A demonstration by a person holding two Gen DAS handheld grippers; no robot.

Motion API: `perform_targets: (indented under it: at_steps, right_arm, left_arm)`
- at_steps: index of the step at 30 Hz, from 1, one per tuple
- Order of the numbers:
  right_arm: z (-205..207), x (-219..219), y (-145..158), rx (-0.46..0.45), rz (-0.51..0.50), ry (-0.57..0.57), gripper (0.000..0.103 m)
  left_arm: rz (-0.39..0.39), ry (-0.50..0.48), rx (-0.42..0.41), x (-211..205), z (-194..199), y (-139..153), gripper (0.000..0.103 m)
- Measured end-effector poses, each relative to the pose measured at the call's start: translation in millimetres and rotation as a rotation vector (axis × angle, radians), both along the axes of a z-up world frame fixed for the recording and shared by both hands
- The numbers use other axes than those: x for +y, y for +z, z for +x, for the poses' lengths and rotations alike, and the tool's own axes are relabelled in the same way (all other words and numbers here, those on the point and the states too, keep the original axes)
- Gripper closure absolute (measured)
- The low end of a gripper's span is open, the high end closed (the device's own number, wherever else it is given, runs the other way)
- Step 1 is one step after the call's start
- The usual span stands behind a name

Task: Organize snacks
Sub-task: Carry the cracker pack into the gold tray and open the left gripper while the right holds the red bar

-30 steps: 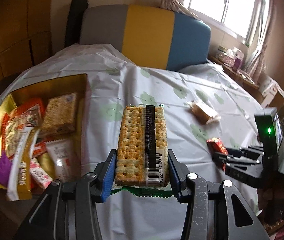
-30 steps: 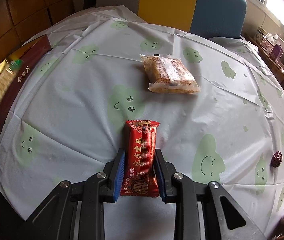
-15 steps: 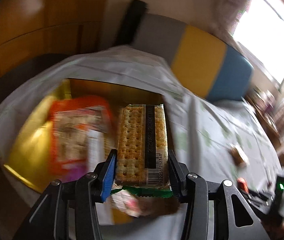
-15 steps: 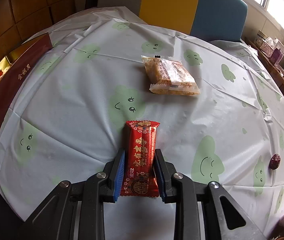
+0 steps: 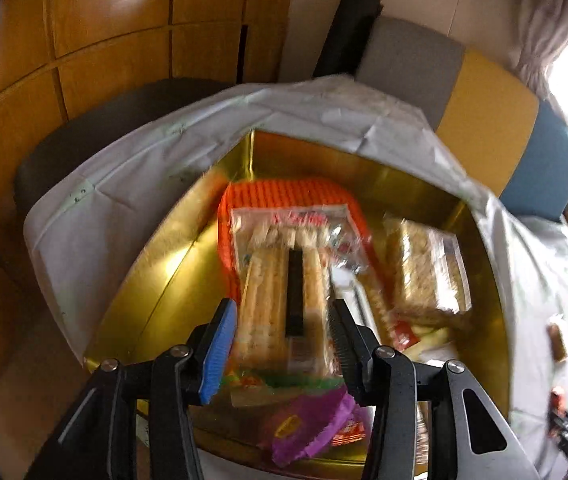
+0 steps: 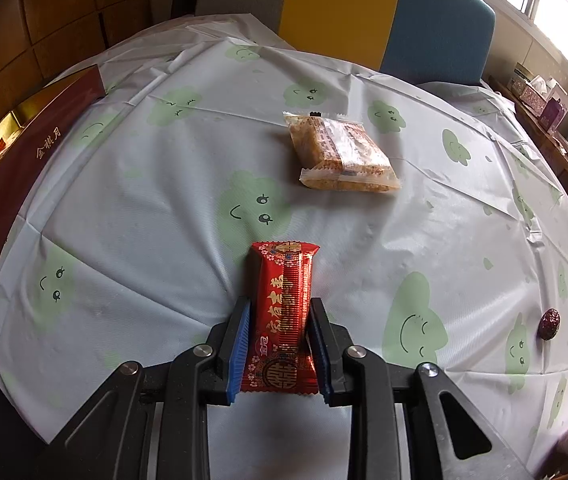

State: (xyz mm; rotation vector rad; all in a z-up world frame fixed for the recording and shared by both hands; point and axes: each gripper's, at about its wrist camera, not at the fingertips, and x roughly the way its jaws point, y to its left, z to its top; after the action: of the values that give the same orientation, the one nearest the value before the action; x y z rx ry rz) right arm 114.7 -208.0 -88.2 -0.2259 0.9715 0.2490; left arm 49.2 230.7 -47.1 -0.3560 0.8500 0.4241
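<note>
In the left wrist view, the left claw (image 5: 282, 330) is pinching a long clear-wrapped pack of pale crackers with a black stripe (image 5: 284, 300) by its long sides, and it is hanging over a shallow gold-lined cardboard box (image 5: 156, 280) that is filling the middle of the frame. Inside the box an orange ridged snack bag (image 5: 292, 196) is lying at the far end, a clear-wrapped grain cake (image 5: 424, 276) is sitting at the right, and a purple wrapper (image 5: 312, 428) is showing at the lower centre; the picture is blurring. In the right wrist view, the right claw (image 6: 280, 344) is pinching a red foil candy bar with gold lettering (image 6: 284, 312) just above the bench, which is wearing a white plastic cloth printed with green smiling clouds (image 6: 144, 200). A clear-wrapped golden rice cake (image 6: 340, 156) is lying on the cloth in the upper centre, a small dark red date (image 6: 550, 322) is sitting at the right edge, and the box's maroon outer wall (image 6: 32, 160) is showing at the left.
</note>
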Motion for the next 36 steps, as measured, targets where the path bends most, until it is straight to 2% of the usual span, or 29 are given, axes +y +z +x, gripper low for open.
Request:
perform_targets:
  at_steps: [4,10,14,21,29,36]
  right_arm:
    - [0.1,-0.1,-0.2,0.000,0.001,0.000,0.074]
    - [0.4,-0.4,-0.6,-0.001,0.001,0.000,0.074]
    - [0.2,-0.1,-0.4,-0.001,-0.001,0.001,0.074]
    - [-0.8,-0.1,-0.8,-0.009,0.000,-0.010,0.075]
    - [-1.0,-0.6,-0.4,-0.010,0.004,-0.018,0.075]
    - [-1.2,-0.9,-0.3,-0.011,0.008,-0.024,0.075]
  left_arm:
    - [0.014,0.009,0.001,-3.1,-1.9,-3.7,0.055]
    - [0.065,0.020,-0.041,-11.9,-5.0,14.5,0.055]
    - [0.085,-0.005,-0.079,-27.5,-9.1,29.6,0.054]
    - [0.107,-0.123,-0.137,-65.4,-15.1,51.2,0.054]
    - [0.108,-0.274,-0.164,-110.2,-17.1,59.8,0.054]
    - [0.083,-0.477,-0.184,-161.2,-16.8,58.7,0.054]
